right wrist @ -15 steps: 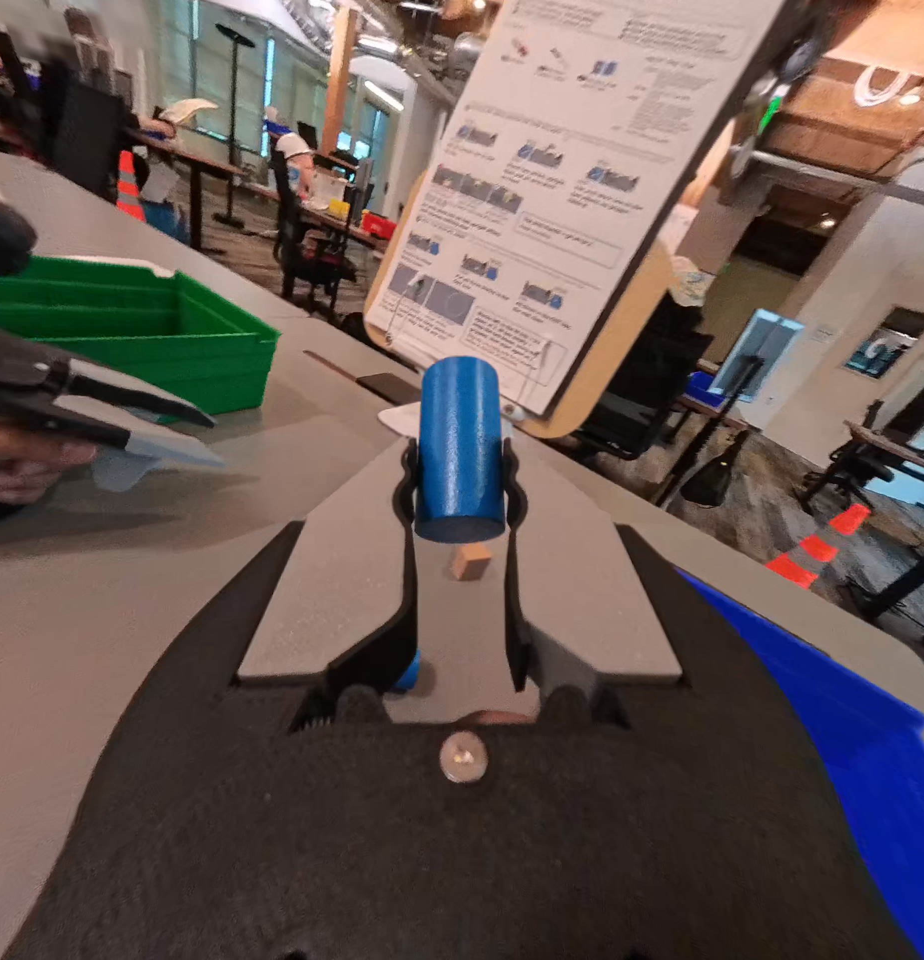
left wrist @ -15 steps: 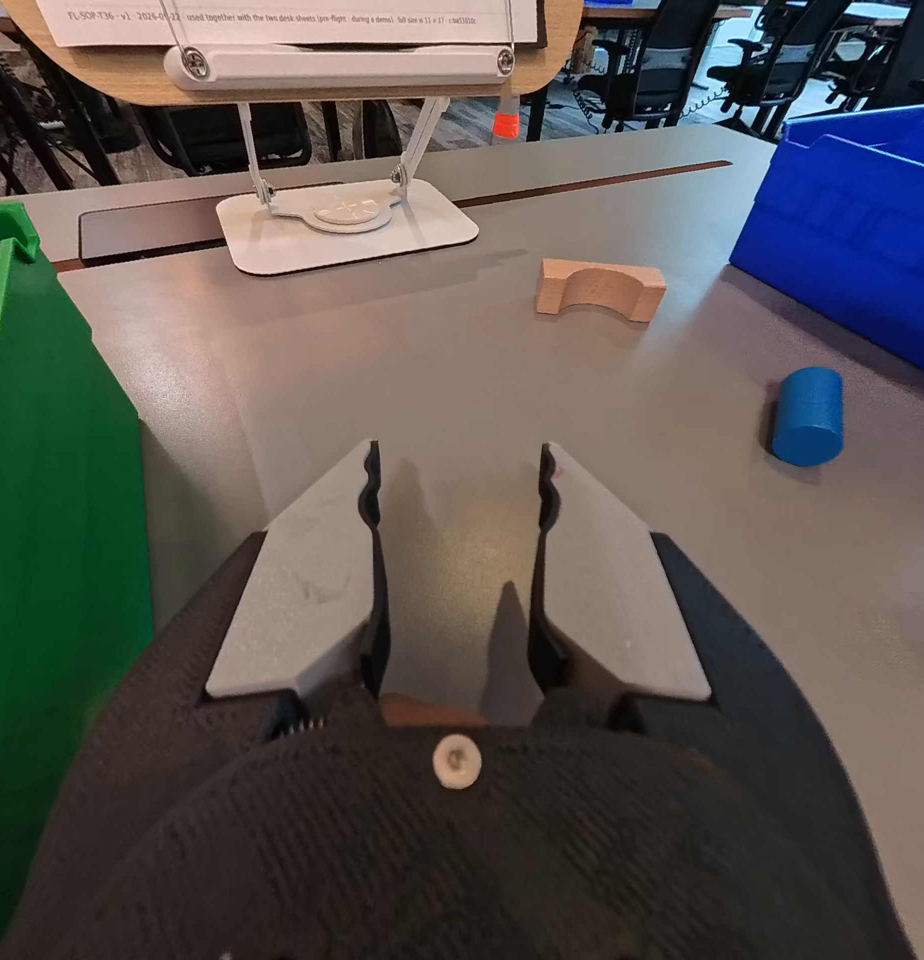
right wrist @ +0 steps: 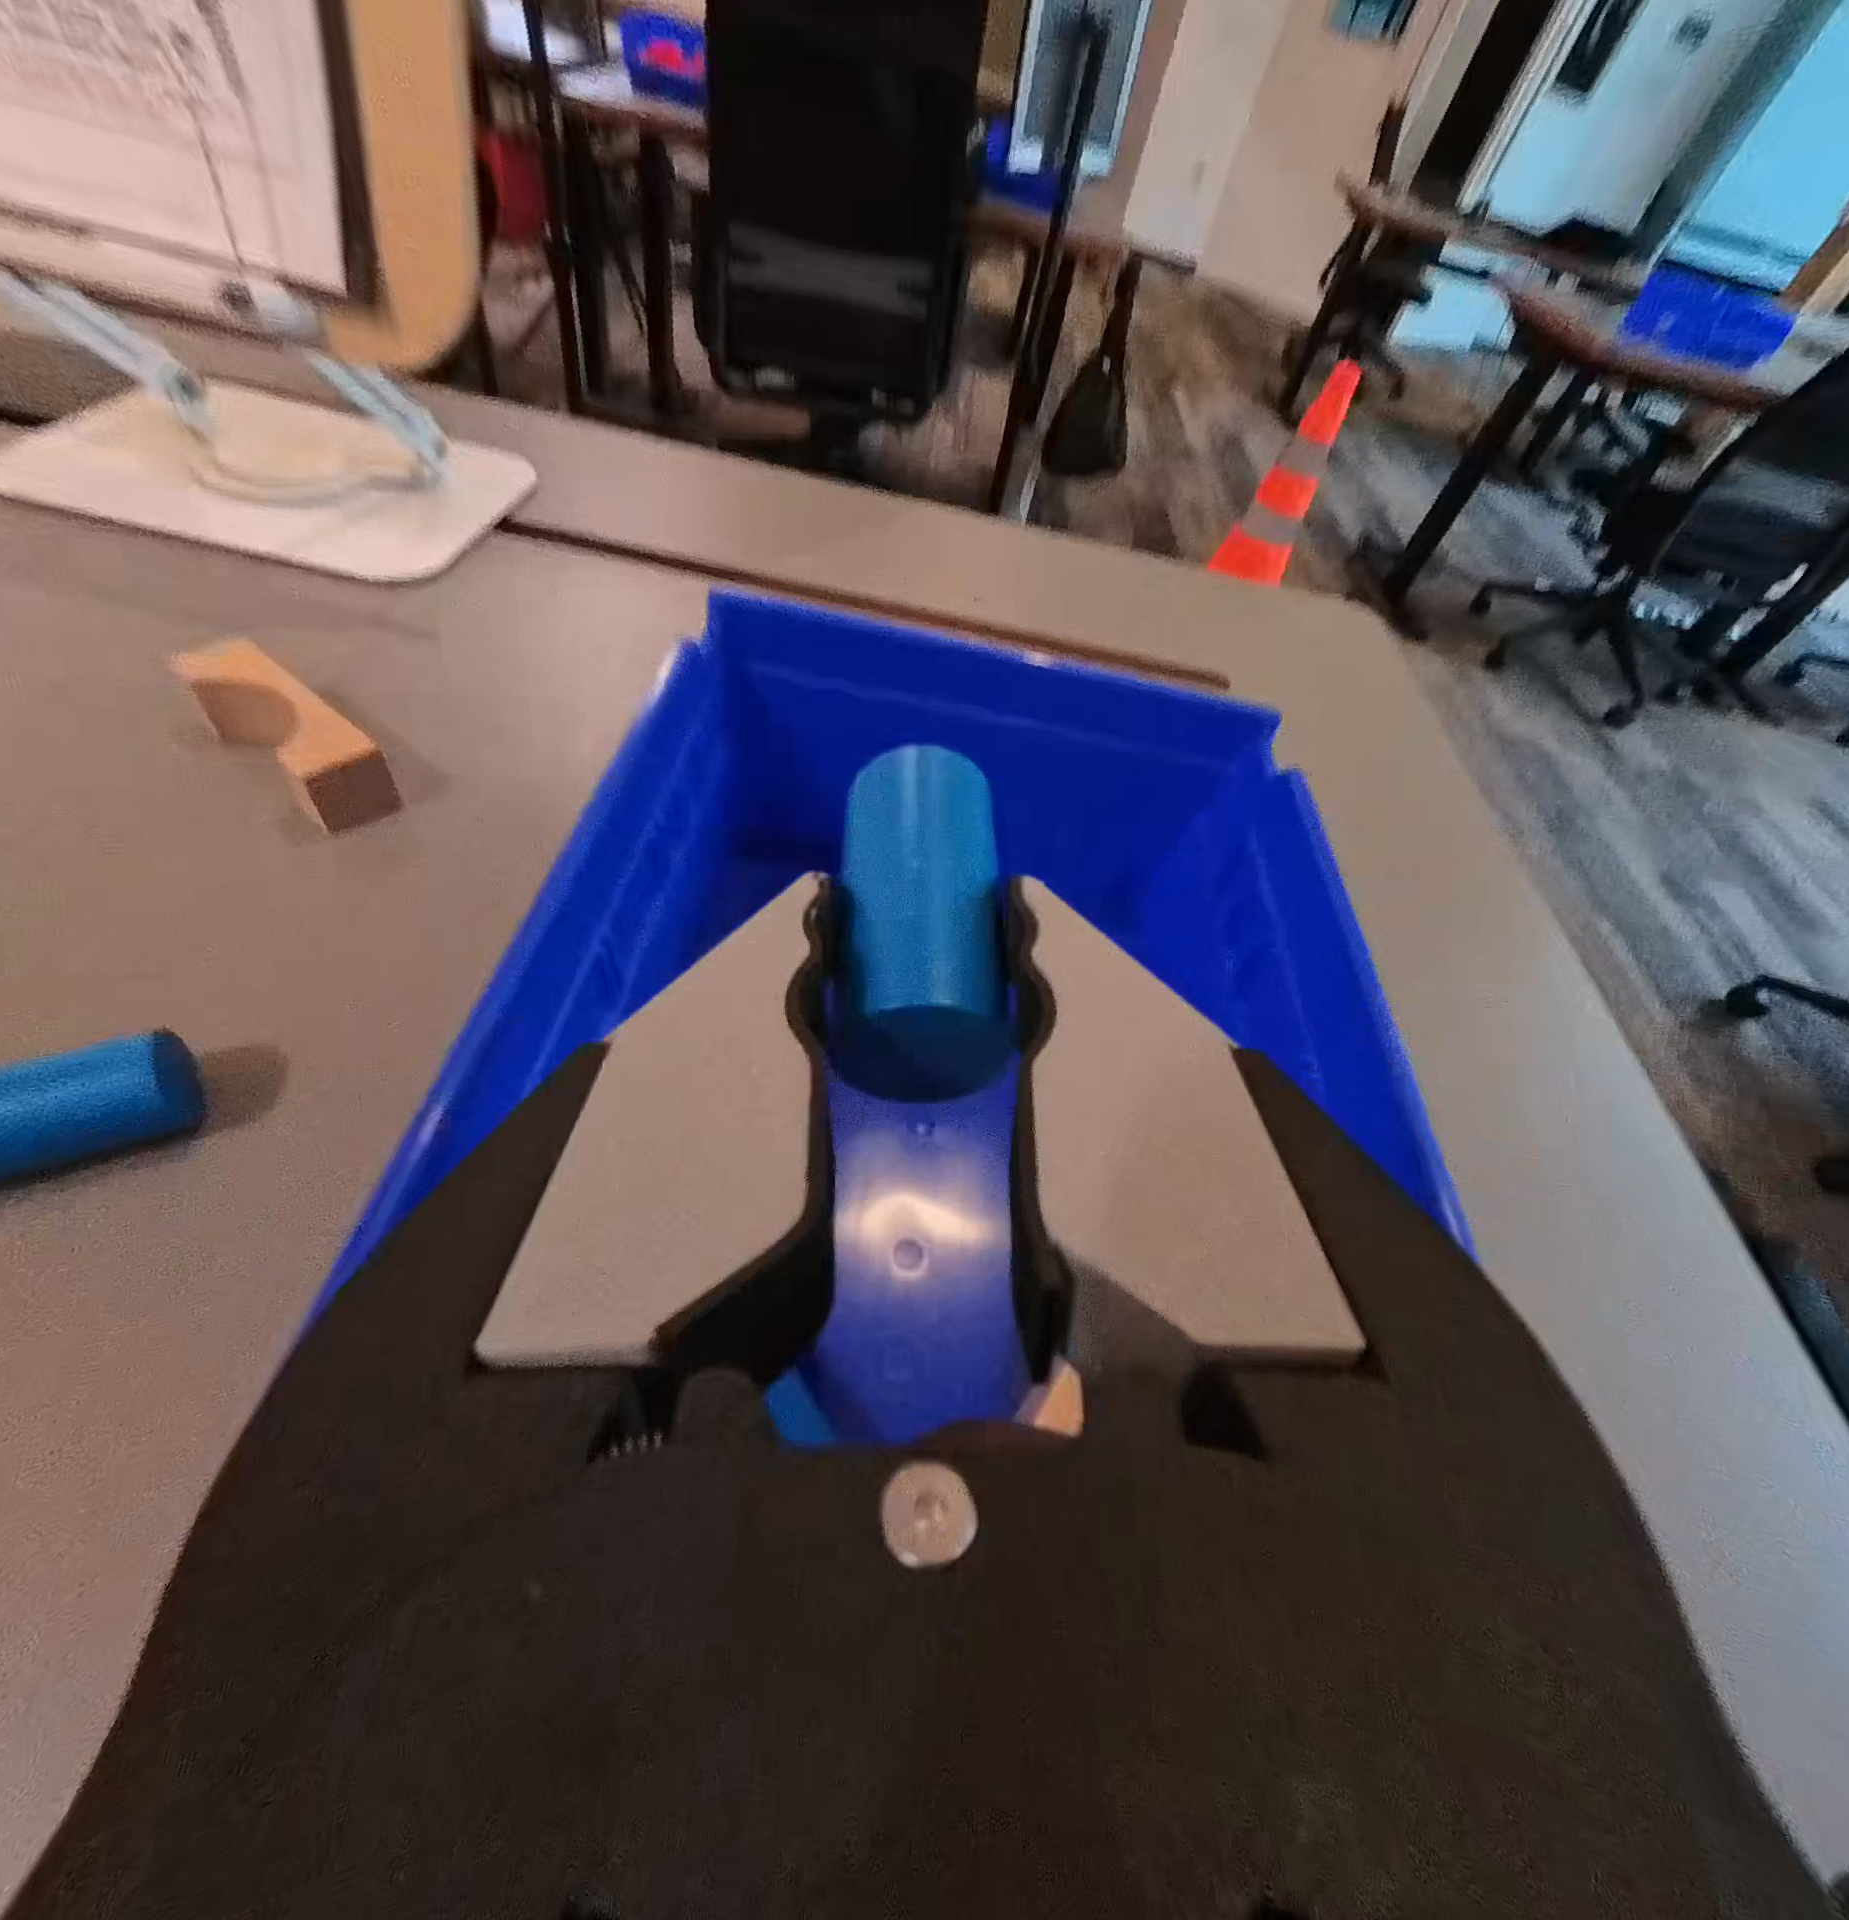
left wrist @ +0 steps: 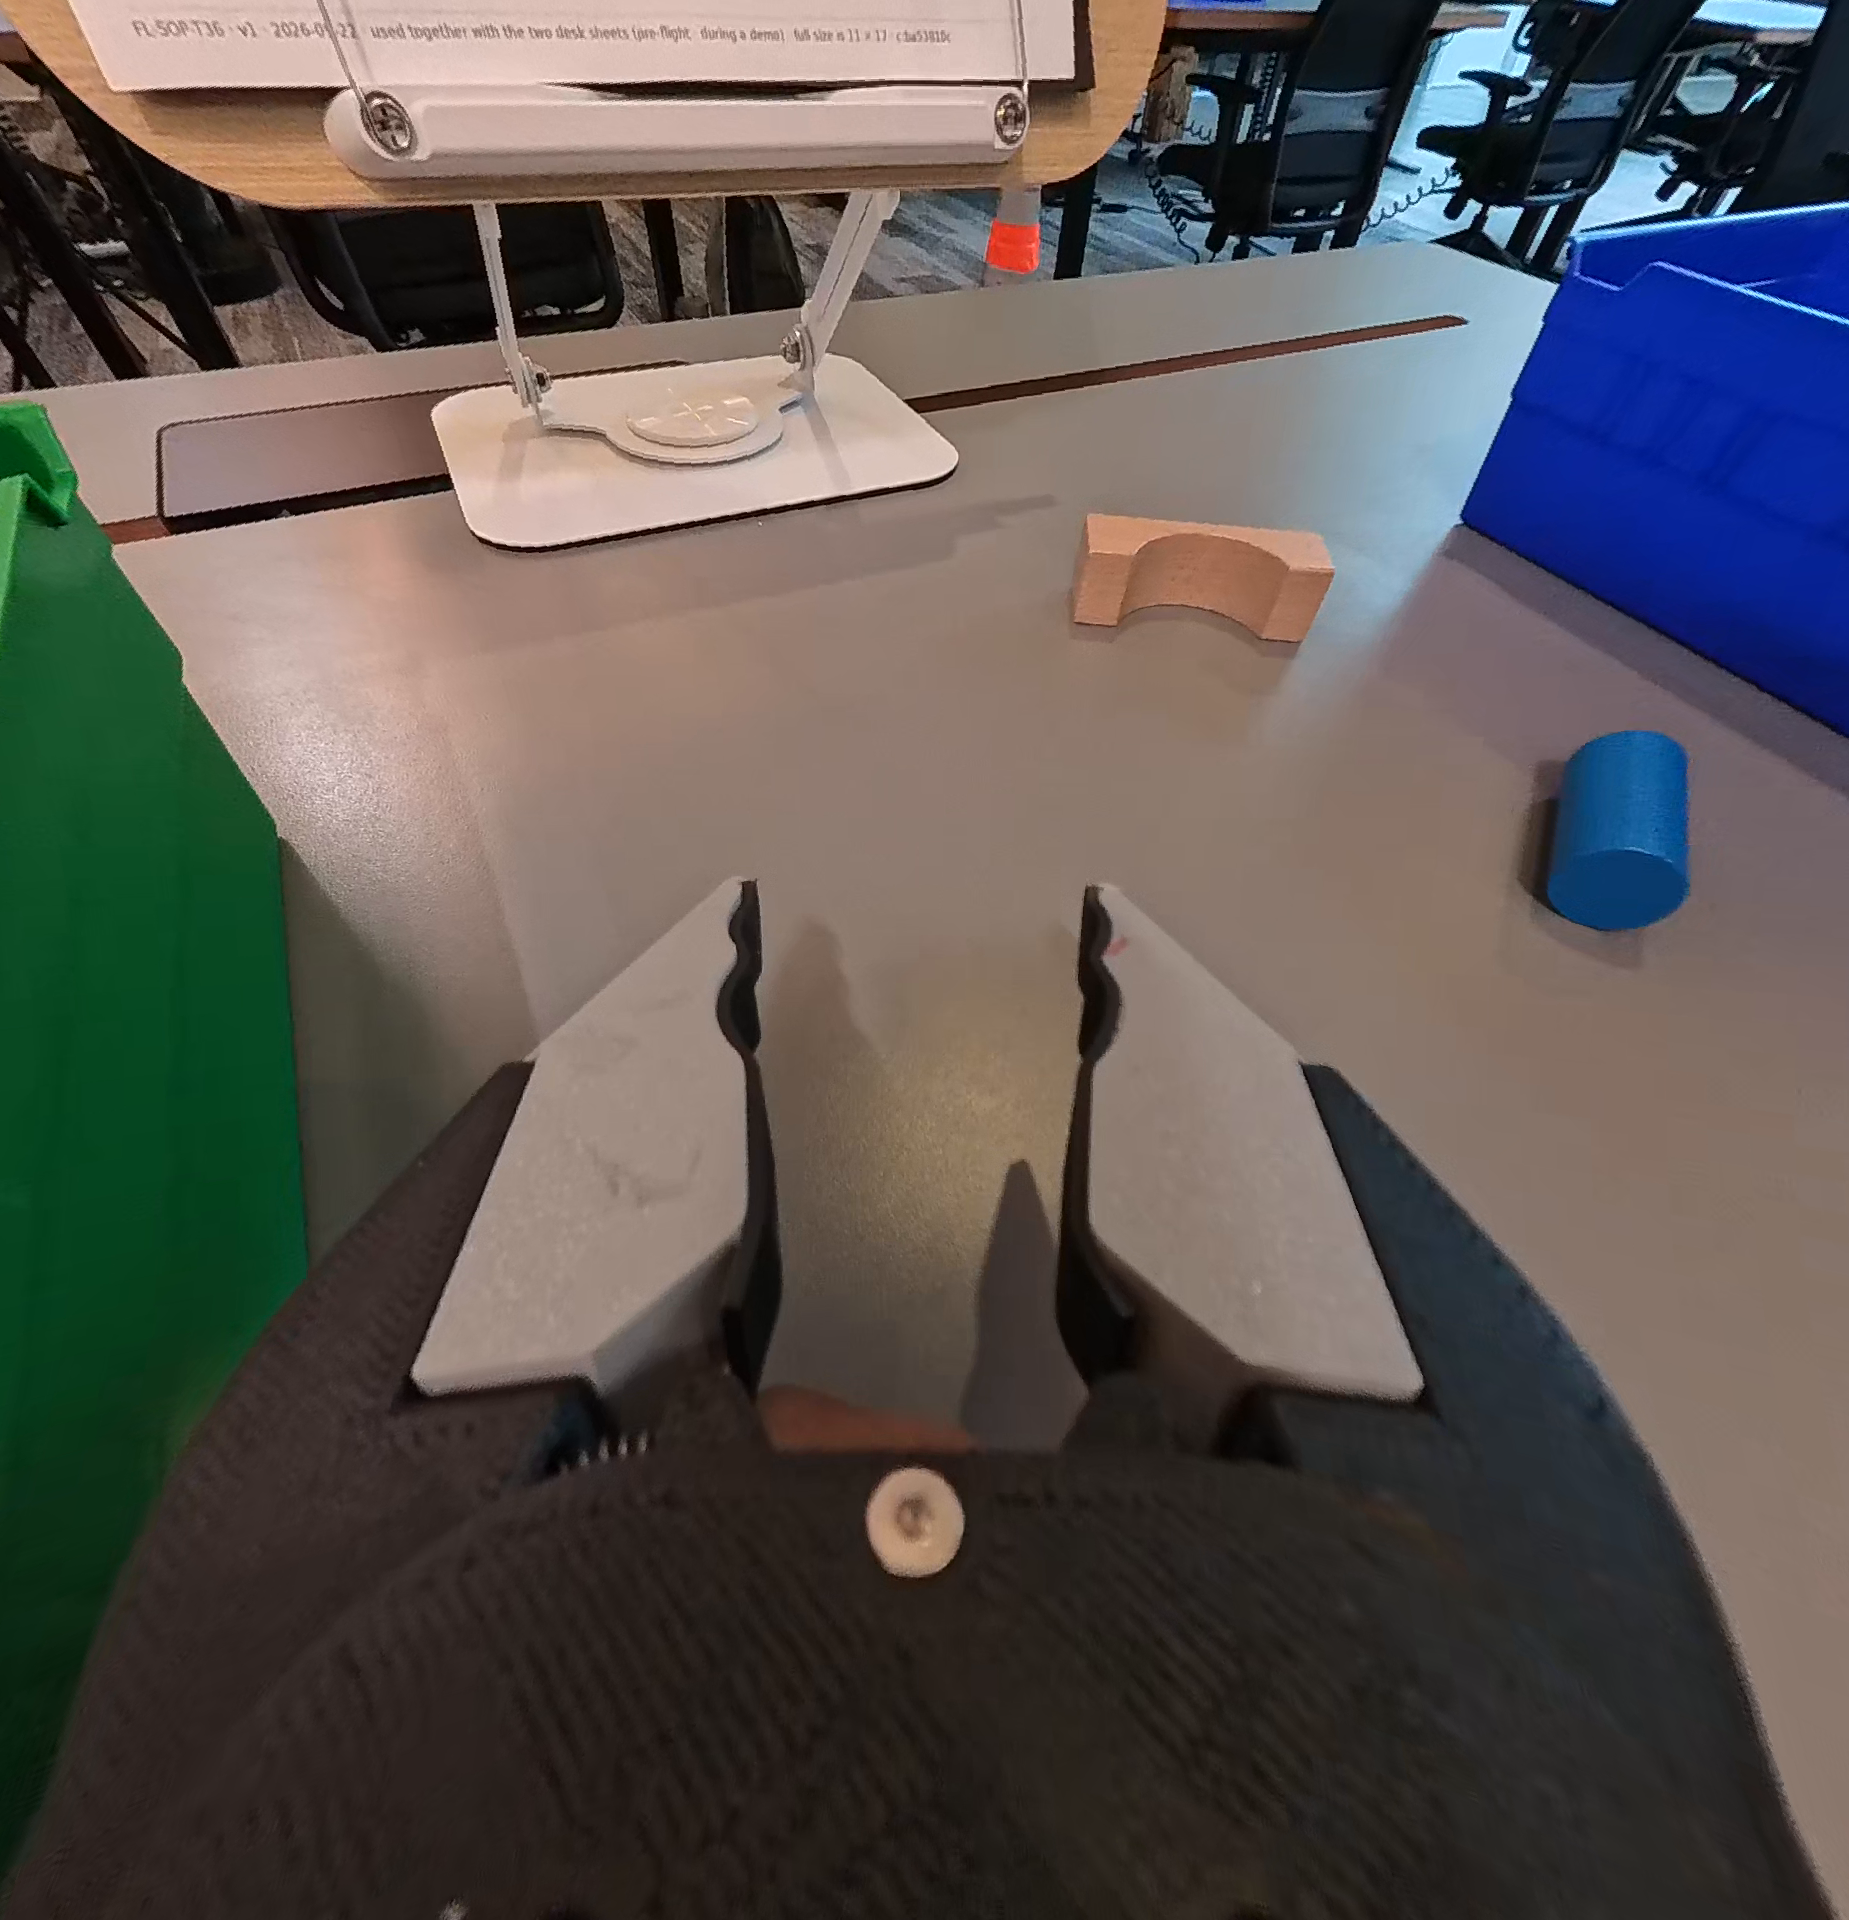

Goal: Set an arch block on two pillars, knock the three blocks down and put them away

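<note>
My right gripper (right wrist: 918, 956) is shut on a blue cylinder pillar (right wrist: 918, 894) and holds it over the inside of the blue bin (right wrist: 1003, 707). A second blue cylinder (right wrist: 78, 1107) lies on its side on the grey table left of the bin; it also shows in the left wrist view (left wrist: 1621, 836). The wooden arch block (left wrist: 1200, 577) lies on the table, arch side up; it also shows in the right wrist view (right wrist: 286, 727). My left gripper (left wrist: 920, 935) is open and empty, low over the table beside the green bin (left wrist: 89, 935).
A white stand base (left wrist: 691, 447) carrying a document board stands at the back of the table. The blue bin (left wrist: 1709, 457) is at the right of the left wrist view. The table's right edge (right wrist: 1626, 1039) drops to a floor with chairs and an orange cone (right wrist: 1294, 478).
My right gripper has swung right and tilted down with the blue cylinder, from facing the board to hanging over the blue bin. The left gripper has not moved.
</note>
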`<action>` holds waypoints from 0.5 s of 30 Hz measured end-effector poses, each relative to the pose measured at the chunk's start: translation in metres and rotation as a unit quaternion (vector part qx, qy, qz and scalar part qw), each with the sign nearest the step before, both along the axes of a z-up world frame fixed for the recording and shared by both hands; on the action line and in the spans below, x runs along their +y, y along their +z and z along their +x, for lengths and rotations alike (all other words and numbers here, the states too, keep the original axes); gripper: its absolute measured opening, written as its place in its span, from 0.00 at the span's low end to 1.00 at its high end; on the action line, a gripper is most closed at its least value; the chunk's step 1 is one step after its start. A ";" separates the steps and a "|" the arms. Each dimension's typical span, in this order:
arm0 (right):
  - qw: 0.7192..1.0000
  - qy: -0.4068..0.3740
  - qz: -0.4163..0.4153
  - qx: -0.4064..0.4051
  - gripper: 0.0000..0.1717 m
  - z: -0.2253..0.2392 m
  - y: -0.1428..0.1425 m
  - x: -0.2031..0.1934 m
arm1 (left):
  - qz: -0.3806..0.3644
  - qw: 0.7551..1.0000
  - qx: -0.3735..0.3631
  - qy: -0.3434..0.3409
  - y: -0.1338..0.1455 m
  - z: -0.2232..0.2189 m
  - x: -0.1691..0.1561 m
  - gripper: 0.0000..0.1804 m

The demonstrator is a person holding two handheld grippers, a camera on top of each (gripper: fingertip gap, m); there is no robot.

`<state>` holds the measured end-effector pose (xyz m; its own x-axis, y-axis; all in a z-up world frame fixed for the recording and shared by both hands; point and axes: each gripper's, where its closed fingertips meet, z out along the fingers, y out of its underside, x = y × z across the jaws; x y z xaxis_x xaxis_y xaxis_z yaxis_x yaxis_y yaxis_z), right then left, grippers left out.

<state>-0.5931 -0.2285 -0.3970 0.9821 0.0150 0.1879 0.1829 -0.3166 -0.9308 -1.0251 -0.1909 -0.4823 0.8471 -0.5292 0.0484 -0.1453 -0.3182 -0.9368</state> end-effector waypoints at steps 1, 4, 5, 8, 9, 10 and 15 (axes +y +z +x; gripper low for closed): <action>0.999 -0.002 -0.046 0.004 0.17 0.005 -0.022 0.004 | 0.000 1.000 0.001 0.000 0.000 0.000 0.000 0.33; 0.991 -0.011 -0.130 0.021 0.19 0.014 -0.064 0.007 | 0.000 1.000 0.000 0.000 0.000 0.000 0.000 0.33; 0.993 -0.009 -0.118 0.023 0.22 0.013 -0.060 0.008 | 0.000 1.000 0.000 0.000 0.000 0.000 0.000 0.33; 0.997 0.012 -0.067 0.032 0.18 0.004 -0.033 0.005 | -0.001 1.000 0.000 -0.001 0.000 0.000 0.000 0.33; 0.998 0.019 -0.051 0.032 0.19 0.001 -0.023 0.003 | -0.001 1.000 0.001 -0.001 0.000 0.001 0.000 0.33; 0.998 0.028 -0.040 0.034 0.18 -0.004 -0.016 0.000 | -0.001 1.000 0.002 -0.002 0.000 0.001 0.000 0.33; 0.991 0.110 -0.005 0.073 0.22 -0.049 0.016 -0.014 | 0.001 1.000 0.000 -0.002 0.000 0.001 0.000 0.33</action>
